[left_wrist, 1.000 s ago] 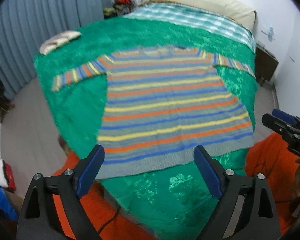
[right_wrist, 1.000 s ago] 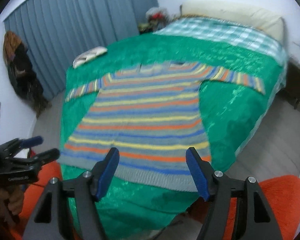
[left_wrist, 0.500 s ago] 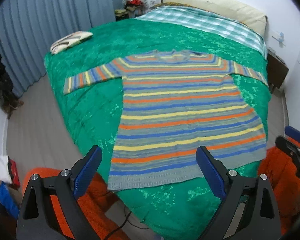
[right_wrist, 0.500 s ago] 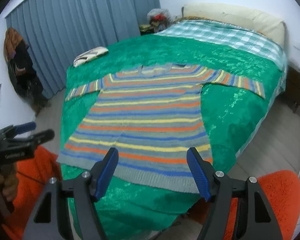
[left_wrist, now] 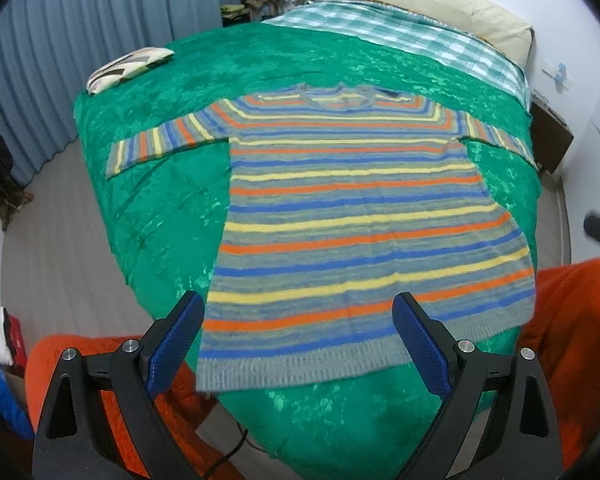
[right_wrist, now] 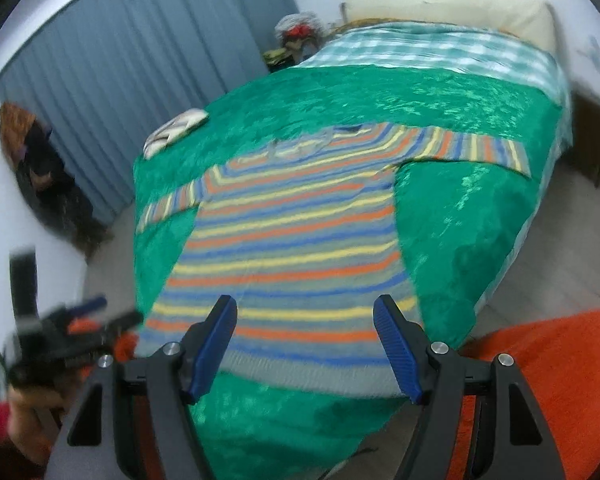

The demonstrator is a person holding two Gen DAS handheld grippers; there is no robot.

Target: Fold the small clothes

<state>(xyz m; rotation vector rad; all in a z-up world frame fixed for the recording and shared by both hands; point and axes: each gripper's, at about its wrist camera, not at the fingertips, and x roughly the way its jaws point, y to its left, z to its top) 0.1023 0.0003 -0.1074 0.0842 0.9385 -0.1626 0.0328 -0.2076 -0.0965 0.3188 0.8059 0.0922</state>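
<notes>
Sweater: the striped sweater [left_wrist: 352, 216] is lying flat and face up on the green bedspread [left_wrist: 156, 208] of the bed, both sleeves stretched out to the sides and the grey hem at the near edge.
Left hand-held gripper: the left hand-held gripper [left_wrist: 298, 338] is hovering above the near left part of the hem, its jaws spread wide and nothing between them.
Right hand-held gripper: the right hand-held gripper [right_wrist: 305, 340] is hovering over the near right part of the hem, its jaws also spread and not touching the cloth.
Step in hand: in my judgement, both hands are approaching the sweater to take the first hold; no fold is made yet.
How to do it well: each gripper should be coming down on one layer edge only, at matching places on left and right, so the fold line is staying straight along the stripes.
Grip advice: the knit looks soft and stretchy, so pinching well inside the ribbed hem or the sleeve end is safer than catching only the rim.
Risk: the shiny bedspread may be getting pinched together with the sweater, and then it is lifting too.
Other things: a small folded cloth [left_wrist: 130, 66] is lying at the far left corner of the bed, well apart.
</notes>
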